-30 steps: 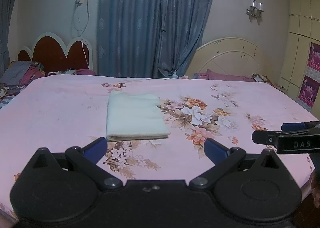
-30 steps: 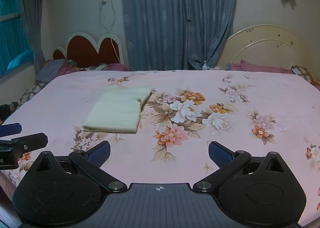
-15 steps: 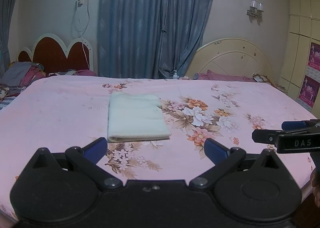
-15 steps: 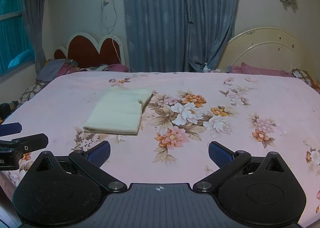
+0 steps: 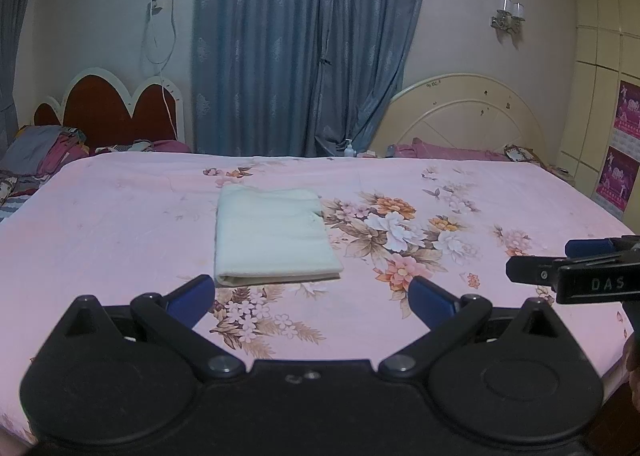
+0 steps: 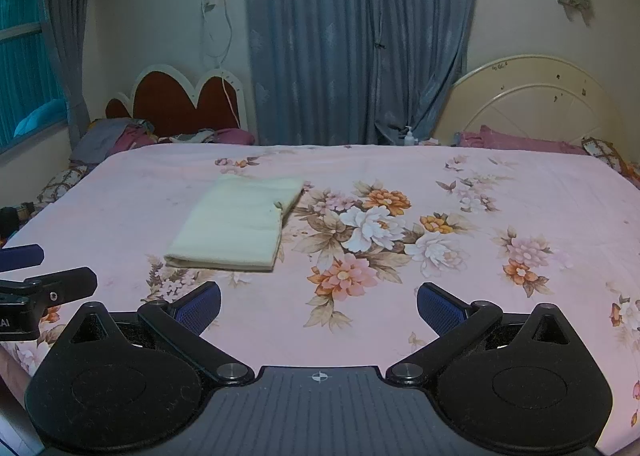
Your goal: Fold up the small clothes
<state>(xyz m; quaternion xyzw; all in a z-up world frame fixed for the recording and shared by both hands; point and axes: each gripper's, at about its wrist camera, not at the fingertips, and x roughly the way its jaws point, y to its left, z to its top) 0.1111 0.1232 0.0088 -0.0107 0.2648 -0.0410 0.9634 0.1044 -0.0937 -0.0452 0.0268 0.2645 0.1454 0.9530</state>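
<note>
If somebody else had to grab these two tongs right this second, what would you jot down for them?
Left tongs: open, holding nothing, held above the near edge of the bed.
Right tongs: open, holding nothing, held beside the left ones.
Cloth: cream, lies flat on the pink flowered sheet ahead of the left tongs, touched by neither pair.
Done: the cloth looks folded into a neat rectangle, with the doubled edge facing you.
Left: I see no other loose cloth on this bed. Perhaps one more fold or moving it aside; a clothes pile sits by the far headboard.
</note>
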